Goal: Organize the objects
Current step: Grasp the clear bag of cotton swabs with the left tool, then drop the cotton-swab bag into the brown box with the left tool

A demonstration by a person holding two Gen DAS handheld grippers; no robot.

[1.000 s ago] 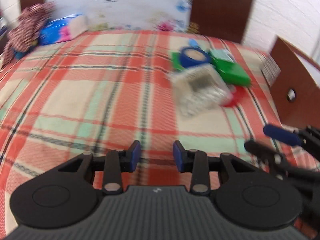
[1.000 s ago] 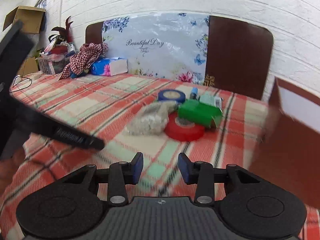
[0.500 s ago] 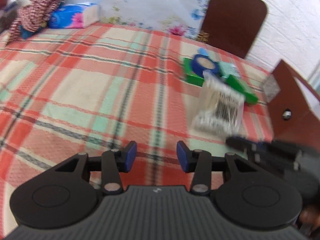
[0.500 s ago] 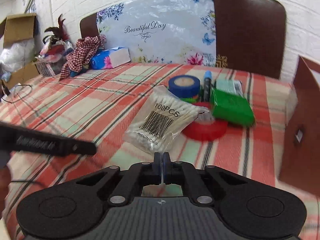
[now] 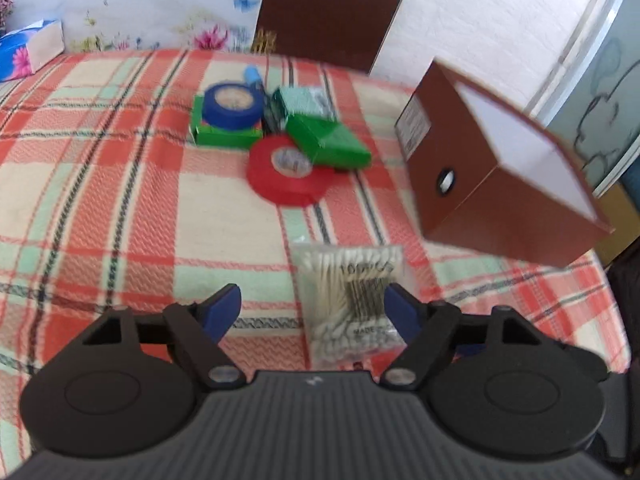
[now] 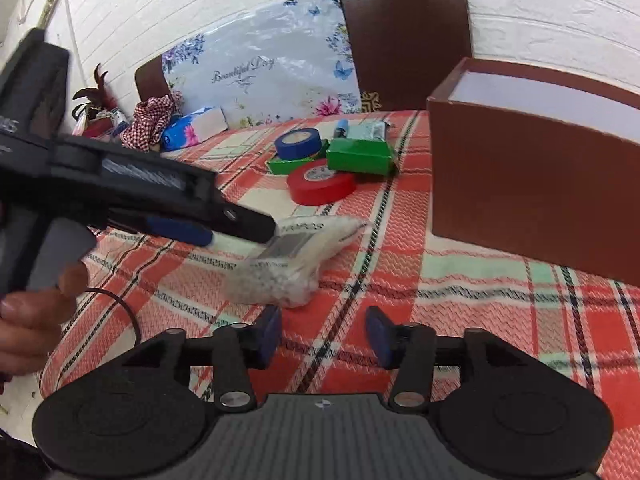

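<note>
A clear bag of cotton swabs (image 5: 352,300) lies low over the plaid cloth between the fingers of my left gripper (image 5: 314,312). The jaws are opening wide and the pads do not press on it. In the right wrist view the same bag (image 6: 292,264) is blurred, and I cannot tell whether it rests on the cloth. There the left gripper (image 6: 240,232) reaches in from the left over its near end. My right gripper (image 6: 322,336) is opening with nothing between its fingers, just short of the bag. A brown open box (image 5: 500,168) (image 6: 540,184) stands to the right.
Behind the bag lie a red tape roll (image 5: 288,172), a blue tape roll (image 5: 232,106) on a green box, a second green box (image 5: 332,142) and a blue marker (image 5: 252,74). A tissue pack (image 6: 192,128) and a checked cloth (image 6: 152,118) sit far left. A hand (image 6: 36,320) holds the left gripper.
The right gripper, shut half a second ago, has opened. The left jaws have spread wide. The swab bag has come down near the front edge, between the left fingers. Both views swung toward the brown box.
</note>
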